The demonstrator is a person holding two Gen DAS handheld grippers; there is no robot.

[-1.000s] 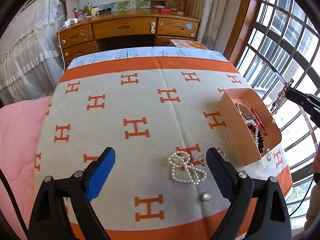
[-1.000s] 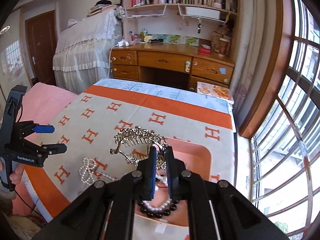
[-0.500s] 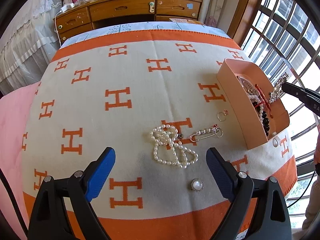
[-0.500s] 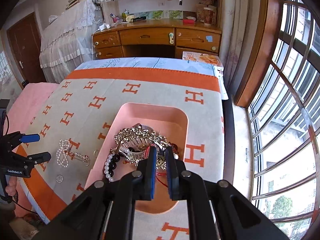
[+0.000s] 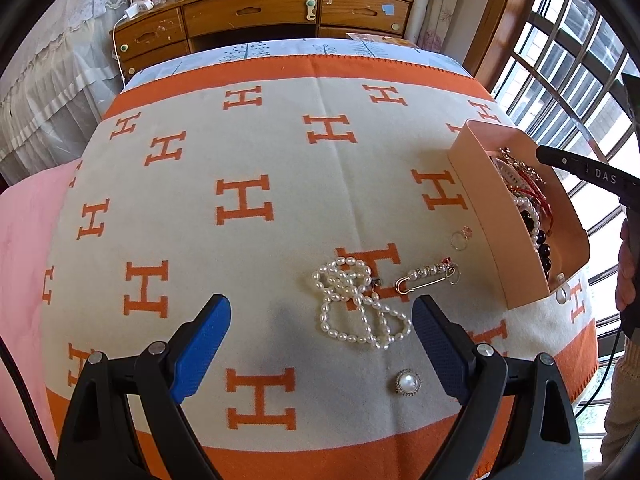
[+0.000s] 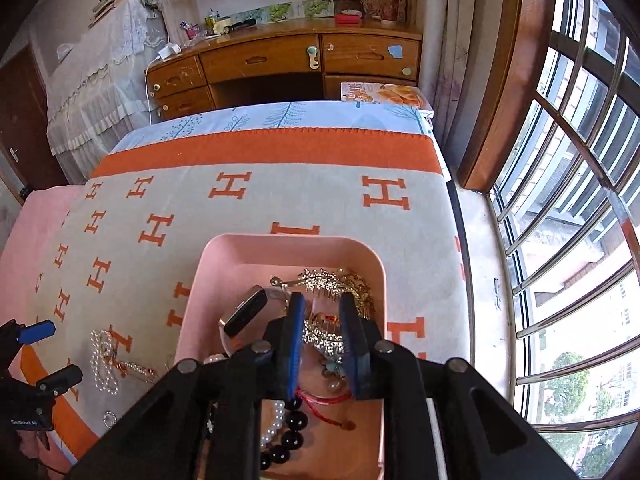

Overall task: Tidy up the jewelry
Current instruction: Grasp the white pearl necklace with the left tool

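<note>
My left gripper hangs open over the orange-and-cream blanket, its blue pads on either side of a white pearl necklace. Beside the necklace lie a jewelled safety pin, a small ring and a round pearl brooch. My right gripper is down inside the pink box. Its jaws are opening, and the gold hair comb rests in the box, partly between them, with no pad pressing on it. Black beads, pearls and a red cord also lie in the box.
The pink box stands near the blanket's right edge, beside the barred window. A wooden desk stands beyond the bed's far end. A magazine lies at the far right corner. A hand shows at the right.
The right gripper has carried the gold comb down into the pink box and its jaws have parted. The left gripper has sunk closer to the pearl necklace, still open.
</note>
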